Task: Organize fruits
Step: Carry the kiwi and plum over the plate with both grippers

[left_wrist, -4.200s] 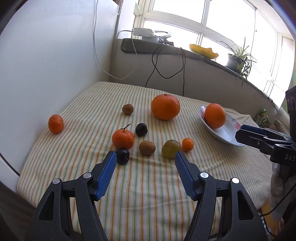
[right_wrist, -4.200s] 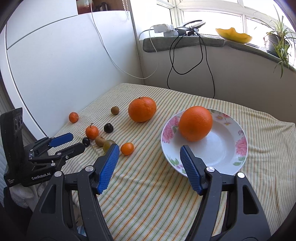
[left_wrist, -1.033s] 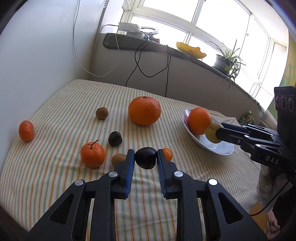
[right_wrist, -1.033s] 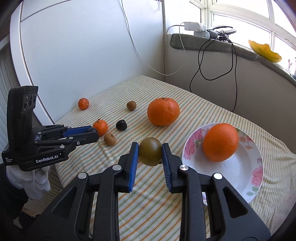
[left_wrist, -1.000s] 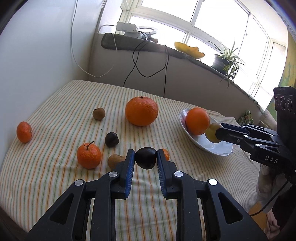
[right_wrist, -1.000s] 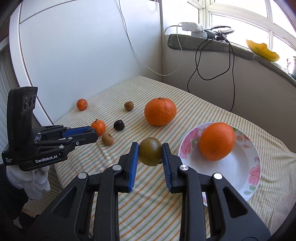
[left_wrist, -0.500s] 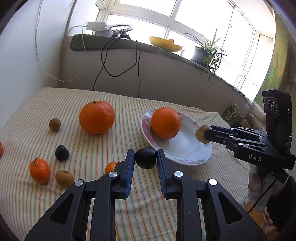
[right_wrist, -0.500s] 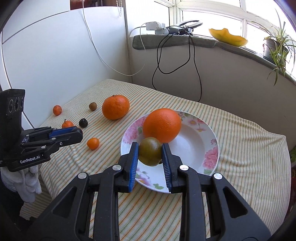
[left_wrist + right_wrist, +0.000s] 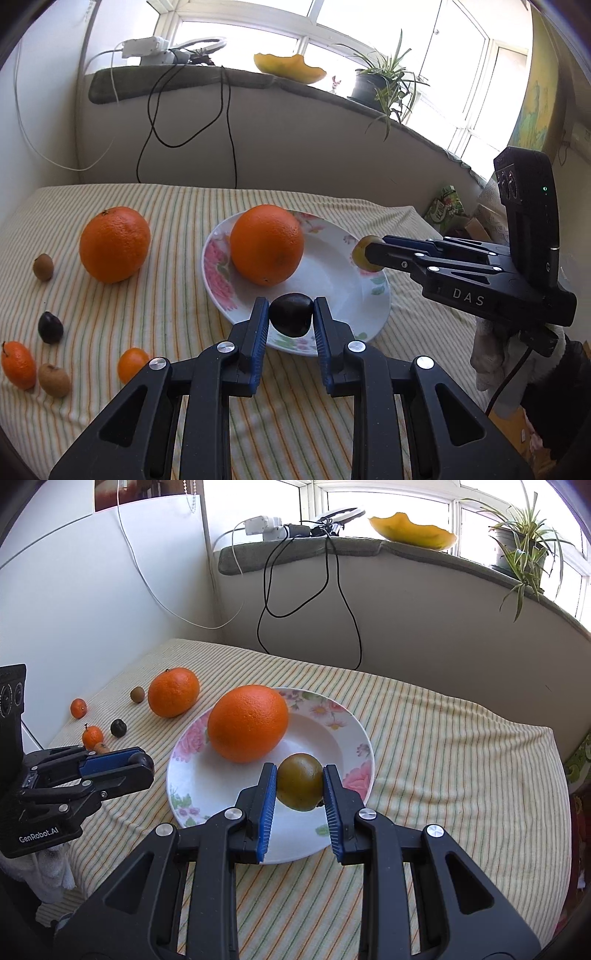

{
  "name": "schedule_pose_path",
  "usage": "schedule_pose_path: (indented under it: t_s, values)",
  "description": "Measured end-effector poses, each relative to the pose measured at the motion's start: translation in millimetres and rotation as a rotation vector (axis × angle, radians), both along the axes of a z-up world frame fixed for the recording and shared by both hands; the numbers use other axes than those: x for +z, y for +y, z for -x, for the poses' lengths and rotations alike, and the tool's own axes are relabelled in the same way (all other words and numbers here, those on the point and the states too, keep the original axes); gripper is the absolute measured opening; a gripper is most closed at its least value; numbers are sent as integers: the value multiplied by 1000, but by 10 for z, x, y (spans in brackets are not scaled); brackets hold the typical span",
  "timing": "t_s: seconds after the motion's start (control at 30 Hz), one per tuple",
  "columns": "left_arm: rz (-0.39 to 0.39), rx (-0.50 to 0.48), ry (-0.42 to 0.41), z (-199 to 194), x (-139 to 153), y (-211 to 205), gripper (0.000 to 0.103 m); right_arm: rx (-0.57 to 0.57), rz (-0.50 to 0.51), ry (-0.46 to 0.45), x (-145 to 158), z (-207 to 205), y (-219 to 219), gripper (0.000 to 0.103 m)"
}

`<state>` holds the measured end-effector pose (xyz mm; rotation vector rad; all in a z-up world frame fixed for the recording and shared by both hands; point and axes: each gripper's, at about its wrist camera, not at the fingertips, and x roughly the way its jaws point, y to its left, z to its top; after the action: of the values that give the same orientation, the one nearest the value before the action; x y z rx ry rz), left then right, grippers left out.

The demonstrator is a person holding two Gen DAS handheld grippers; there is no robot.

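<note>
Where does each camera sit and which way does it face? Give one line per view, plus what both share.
Left wrist: on the left gripper, looking along its fingers over the plate; it grips a dark plum; the right gripper enters from the right.
Right wrist: on the right gripper, holding a green-brown fruit above the plate.
Shared: plate, big orange, striped cloth.

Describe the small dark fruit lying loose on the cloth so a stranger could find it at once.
Start at the flowered plate, then go left past the big loose orange on the striped cloth. The dark plum lies below a brown kiwi. It is the only near-black fruit lying on the cloth.
</note>
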<state>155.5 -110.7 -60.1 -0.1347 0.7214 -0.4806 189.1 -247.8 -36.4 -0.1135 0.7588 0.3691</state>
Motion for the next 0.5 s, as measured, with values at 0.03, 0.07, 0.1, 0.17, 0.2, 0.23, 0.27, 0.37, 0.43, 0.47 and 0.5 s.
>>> schedule_pose_path:
  t_s: [0.03, 0.07, 0.1, 0.17, 0.2, 0.23, 0.27, 0.37, 0.43, 0.47, 0.5]
  values:
    - [-2, -5, 2, -14, -3, -31, 23, -5, 2, 2, -13, -30, -25, 26]
    - [-3, -9, 3, -25, -5, -65, 23, -10, 1, 4, -26, -57, -45, 26]
    - [-4, -14, 4, -36, -7, -94, 23, -14, -1, 6, -38, -81, -63, 26]
    - [-8, -21, 6, -63, -11, -151, 23, -20, -4, 10, -61, -129, -98, 26]
    - [-11, -24, 8, -76, -12, -185, 23, -22, -5, 11, -73, -153, -117, 26]
    - [-13, -27, 9, -92, -15, -209, 23, -24, -6, 13, -85, -178, -132, 26]
    - [-15, -29, 9, -111, -17, -234, 23, -26, -6, 15, -97, -204, -145, 26]
    - [-20, -34, 12, -164, -22, -301, 23, -31, -12, 19, -122, -273, -181, 26]
    - [-25, -39, 13, -198, -31, -344, 23, -32, -21, 23, -136, -321, -198, 26]
    - [-27, -40, 13, -211, -32, -363, 23, -32, -26, 26, -144, -344, -204, 26]
    - [-28, -42, 13, -225, -33, -382, 23, -32, -29, 29, -153, -366, -209, 26]
